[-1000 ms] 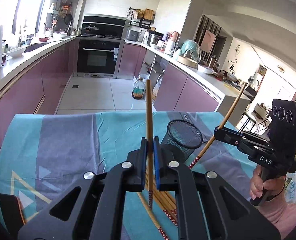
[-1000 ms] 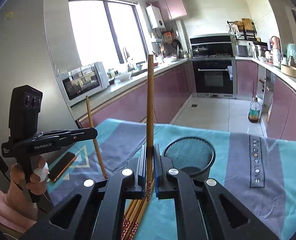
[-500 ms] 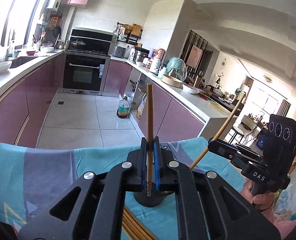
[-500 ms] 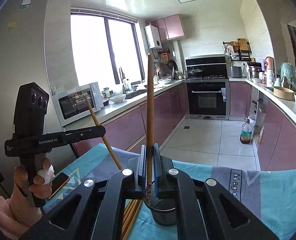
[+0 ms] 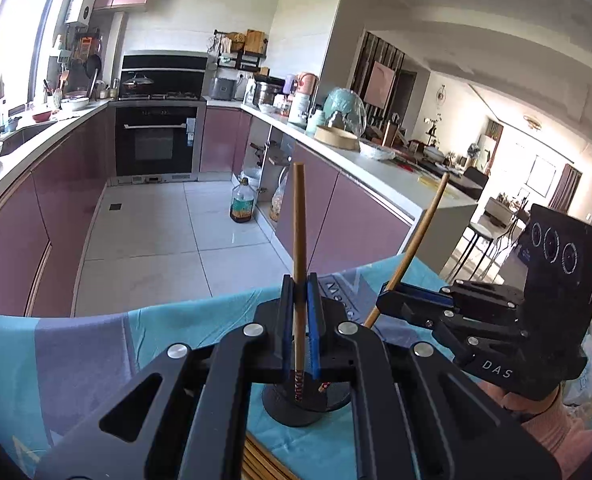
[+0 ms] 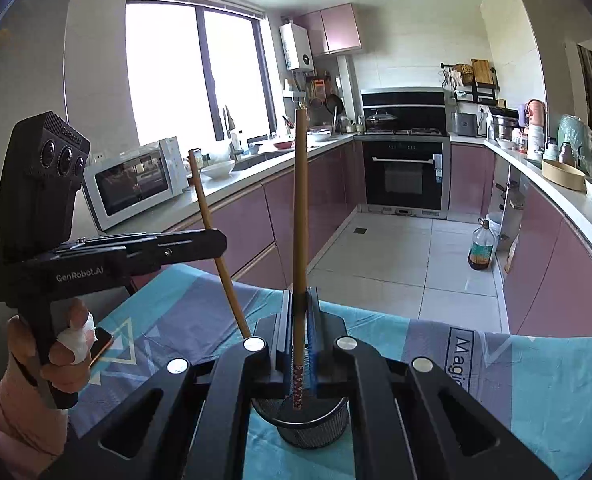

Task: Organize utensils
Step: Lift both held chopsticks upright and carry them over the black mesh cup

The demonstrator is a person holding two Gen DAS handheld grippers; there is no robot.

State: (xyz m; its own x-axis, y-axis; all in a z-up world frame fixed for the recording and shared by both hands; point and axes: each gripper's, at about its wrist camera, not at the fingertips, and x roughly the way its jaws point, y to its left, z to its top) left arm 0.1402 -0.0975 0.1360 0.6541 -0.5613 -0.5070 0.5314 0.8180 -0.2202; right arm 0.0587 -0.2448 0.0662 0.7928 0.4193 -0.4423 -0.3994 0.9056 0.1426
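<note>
My left gripper (image 5: 299,292) is shut on a wooden chopstick (image 5: 299,232), held upright with its patterned tip over the mouth of the black mesh cup (image 5: 296,414). My right gripper (image 6: 300,304) is shut on a second chopstick (image 6: 300,200), also upright, and its patterned tip hangs just inside the mesh cup (image 6: 315,432). Each view shows the other gripper beside it: the right gripper (image 5: 391,300) with its slanted chopstick (image 5: 419,240), and the left gripper (image 6: 216,242) with its leaning chopstick (image 6: 212,224). Several more chopsticks (image 5: 258,460) lie on the cloth near me.
The teal and grey tablecloth (image 6: 535,380) ends at a far edge above the tiled kitchen floor. A phone (image 6: 102,342) lies on the cloth by the person's left hand. An oil bottle (image 5: 242,204) stands on the floor, and purple cabinets line both sides.
Both grippers have risen and moved forward over the mesh cup with their chopsticks. The cup now sits directly below the tips, and the chopstick pile has dropped to the bottom edge.
</note>
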